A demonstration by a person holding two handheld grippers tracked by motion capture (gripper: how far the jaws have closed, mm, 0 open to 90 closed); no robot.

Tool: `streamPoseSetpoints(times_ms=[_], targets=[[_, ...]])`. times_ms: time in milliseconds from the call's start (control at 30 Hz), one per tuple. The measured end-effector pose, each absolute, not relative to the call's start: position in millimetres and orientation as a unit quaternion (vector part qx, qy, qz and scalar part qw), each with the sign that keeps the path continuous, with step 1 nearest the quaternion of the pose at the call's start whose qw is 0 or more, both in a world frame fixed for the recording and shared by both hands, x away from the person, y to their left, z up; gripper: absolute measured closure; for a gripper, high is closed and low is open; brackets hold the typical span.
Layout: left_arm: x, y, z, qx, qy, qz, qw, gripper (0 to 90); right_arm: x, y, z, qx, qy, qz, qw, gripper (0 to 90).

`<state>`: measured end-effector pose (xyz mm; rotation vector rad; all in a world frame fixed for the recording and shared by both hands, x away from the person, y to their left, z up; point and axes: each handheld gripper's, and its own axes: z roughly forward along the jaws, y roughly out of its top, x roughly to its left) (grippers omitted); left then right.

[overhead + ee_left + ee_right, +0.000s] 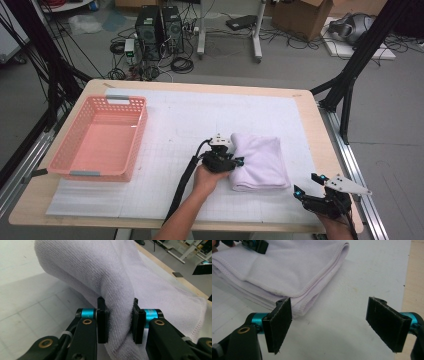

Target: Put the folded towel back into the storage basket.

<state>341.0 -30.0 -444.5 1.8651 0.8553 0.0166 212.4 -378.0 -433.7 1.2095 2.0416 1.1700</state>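
A folded pale lilac towel (262,160) lies on the white gridded mat (200,115), right of the middle. At its left edge my left gripper (235,161) is shut on a thick fold. In the left gripper view both pads press into the towel (112,277), which bulges up between them around the left gripper (117,306). My right gripper (306,183) hovers near the table's front right corner, open, nothing between its jaws. The right gripper view has the right gripper (329,312) spread wide, the towel's (287,267) stitched corner beside its left pad and the left gripper (254,245) beyond.
A pink plastic basket (139,140) stands on the left of the mat, with nothing in it. The wooden table edge (320,135) runs close to the right of the towel. Black frame legs, cables and computer cases stand on the floor beyond the table.
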Motion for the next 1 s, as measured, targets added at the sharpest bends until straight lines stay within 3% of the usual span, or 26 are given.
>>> streamPoseSetpoints(times_ms=[600,1000], targets=[[328,55,-422,0.762,0.33,0.06,0.553,73.7,214,-367,-433,0.432,0.756,0.427,0.243,20.1],[314,83,-402,0.736,0.302,0.083,0.6,73.8,217,-361,-431,0.427,0.757,0.43,0.243,20.1]])
